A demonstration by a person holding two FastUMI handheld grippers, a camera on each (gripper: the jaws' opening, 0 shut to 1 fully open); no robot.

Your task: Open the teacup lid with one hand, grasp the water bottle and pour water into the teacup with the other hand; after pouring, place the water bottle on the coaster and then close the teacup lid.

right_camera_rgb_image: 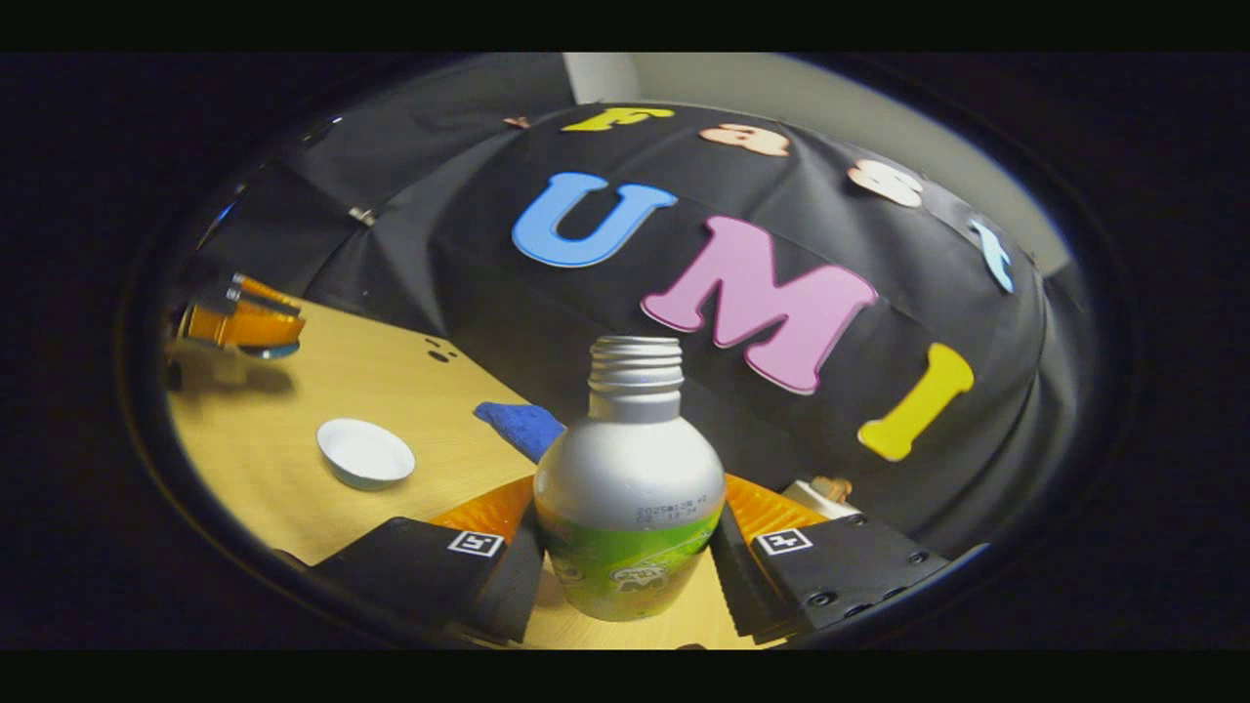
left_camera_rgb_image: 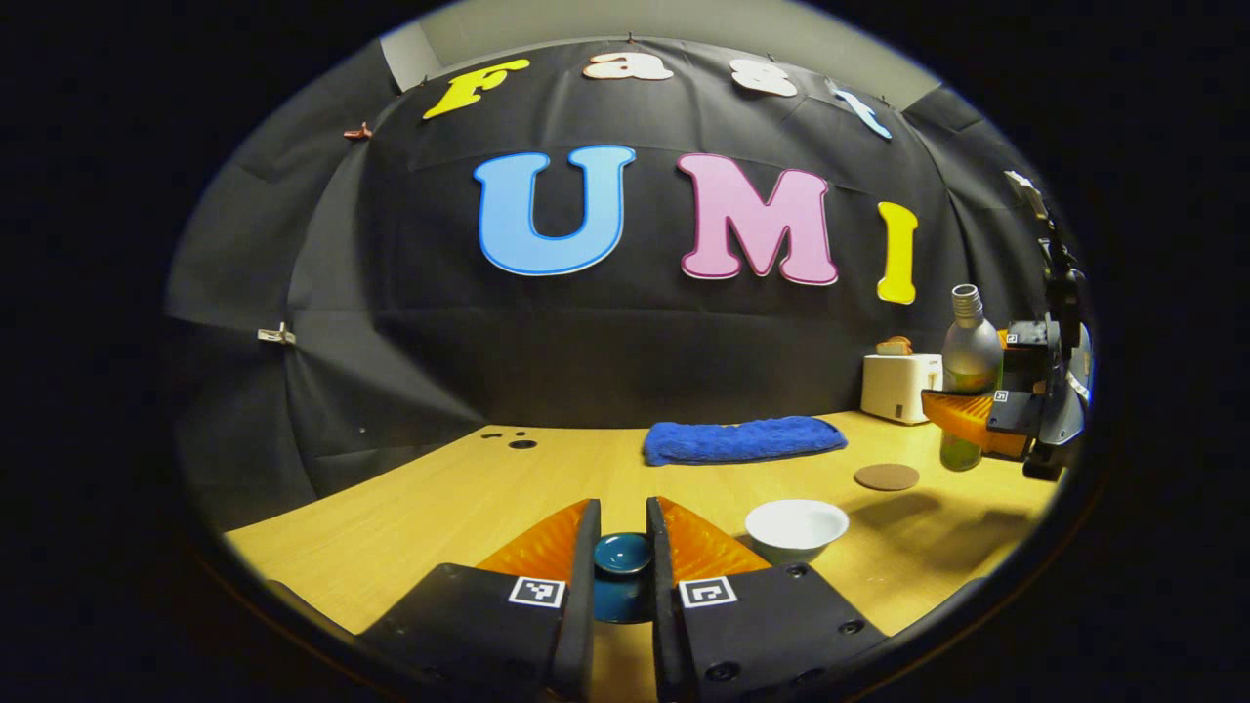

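Observation:
A dark blue teacup lid (left_camera_rgb_image: 623, 555) sits between the orange fingers of my left gripper (left_camera_rgb_image: 622, 527), which is shut on it just above the table. To its right the white teacup (left_camera_rgb_image: 796, 527) stands uncovered. The round brown coaster (left_camera_rgb_image: 886, 476) lies bare behind the cup. An uncapped silver bottle with a green label (right_camera_rgb_image: 630, 469) stands upright in my right gripper (right_camera_rgb_image: 630, 513), both pads pressed on its body. In the left gripper view the bottle (left_camera_rgb_image: 969, 376) and right gripper (left_camera_rgb_image: 962, 415) hang at the far right, past the coaster. The right gripper view has the teacup (right_camera_rgb_image: 366, 454) at the left, with the left gripper (right_camera_rgb_image: 249, 327) beyond it.
A folded blue towel (left_camera_rgb_image: 742, 439) lies at the back of the wooden table (left_camera_rgb_image: 469, 498). A white toaster (left_camera_rgb_image: 898, 386) stands at the back right, close behind the bottle. Small holes (left_camera_rgb_image: 520, 443) mark the table's far left.

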